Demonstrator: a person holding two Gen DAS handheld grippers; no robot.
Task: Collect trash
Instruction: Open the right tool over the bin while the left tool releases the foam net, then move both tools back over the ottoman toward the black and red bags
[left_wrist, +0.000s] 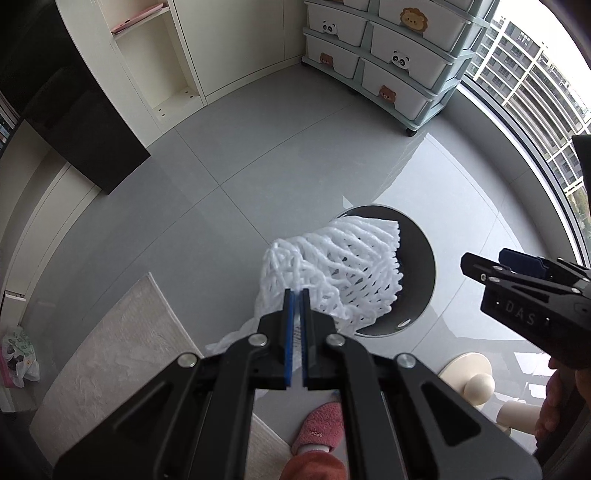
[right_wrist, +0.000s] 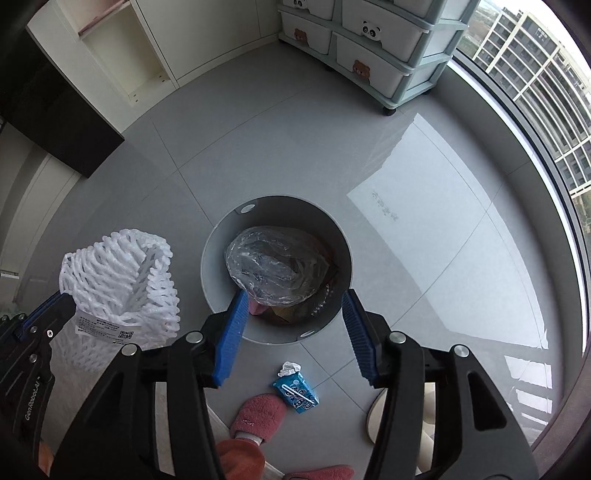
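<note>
Two grippers pointed steeply down at a grey tiled floor (right_wrist: 280, 147). The left gripper (left_wrist: 295, 295) was clenched on a white foam net sleeve (left_wrist: 332, 273), its blue pads pinching the crumpled lower end, so the mesh flared out over the near rim of a round grey trash bin (right_wrist: 273, 206). In the right wrist view the same sleeve hung just left of the bin, with a printed label (a QR code showed on it) stuck near the pinched end. The right gripper (right_wrist: 291, 325) stood released above the bin, jaws apart with nothing between them. Inside the bin lay a crumpled clear plastic bag (right_wrist: 277, 266) on top of other waste. On the floor, just below the bin and between the jaws in that view, a blue tissue packet (right_wrist: 295, 391) lay beside a pink fuzzy slipper (right_wrist: 258, 413). Farther back stood a white drawer unit (left_wrist: 391, 55) with animal faces, beside a tall window (left_wrist: 535, 92).
</note>
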